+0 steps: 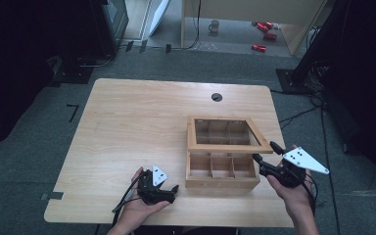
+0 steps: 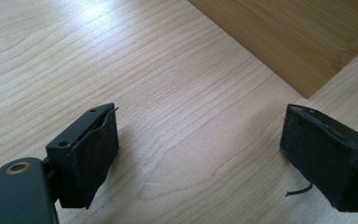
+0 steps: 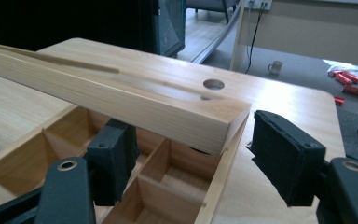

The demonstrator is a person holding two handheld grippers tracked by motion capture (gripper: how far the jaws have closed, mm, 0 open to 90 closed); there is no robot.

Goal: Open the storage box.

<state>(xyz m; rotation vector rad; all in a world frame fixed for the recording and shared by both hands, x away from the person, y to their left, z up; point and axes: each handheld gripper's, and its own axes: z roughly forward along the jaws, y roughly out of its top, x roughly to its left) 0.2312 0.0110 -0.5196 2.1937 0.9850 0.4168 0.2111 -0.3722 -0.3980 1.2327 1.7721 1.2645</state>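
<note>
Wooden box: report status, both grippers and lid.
Left gripper open, low over table, holding nothing. Right gripper open, straddling the raised lid's front corner. Wooden box partly open, compartments look empty.

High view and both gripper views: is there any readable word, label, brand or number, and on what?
None can be read.
The light wooden compartment box with a glass-paned lid bears no print.
The red cans on the floor may carry labels, too small and blurred to read.
The pale mug on the floor shows no legible mark.
The grey three-cornered plate of the right hand-held gripper has dots, no text.
</note>
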